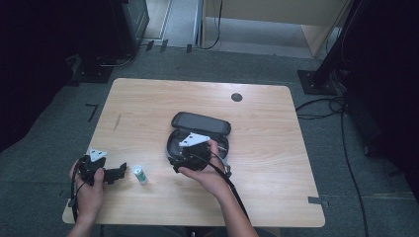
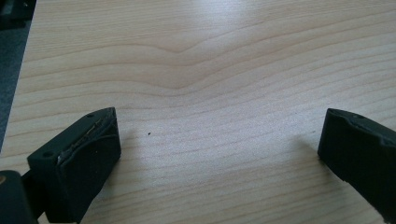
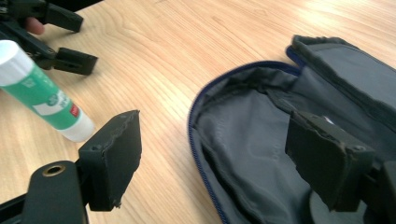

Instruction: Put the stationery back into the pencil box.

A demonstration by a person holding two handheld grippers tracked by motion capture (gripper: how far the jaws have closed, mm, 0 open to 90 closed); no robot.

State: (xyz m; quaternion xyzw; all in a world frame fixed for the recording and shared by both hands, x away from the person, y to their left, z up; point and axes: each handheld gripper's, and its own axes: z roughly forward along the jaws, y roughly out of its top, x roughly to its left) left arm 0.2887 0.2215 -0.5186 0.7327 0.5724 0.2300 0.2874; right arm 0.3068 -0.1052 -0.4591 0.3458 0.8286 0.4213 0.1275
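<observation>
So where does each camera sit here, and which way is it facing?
High view: above the person's side, looking forward and down on the table; both forearms and hands show.
Left gripper view: on the left gripper, facing bare tabletop; its open fingers show.
Right gripper view: on the right gripper, over the open case; open fingers show.
The high and right gripper views share the glue stick.

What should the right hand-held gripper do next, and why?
Probably swing the right hand-held gripper over to the glue stick and close on it. Its jaws stand open with nothing between them at the rim of the open case, whose visible lining is bare, and the stick lies loose on the table beside it.
</observation>
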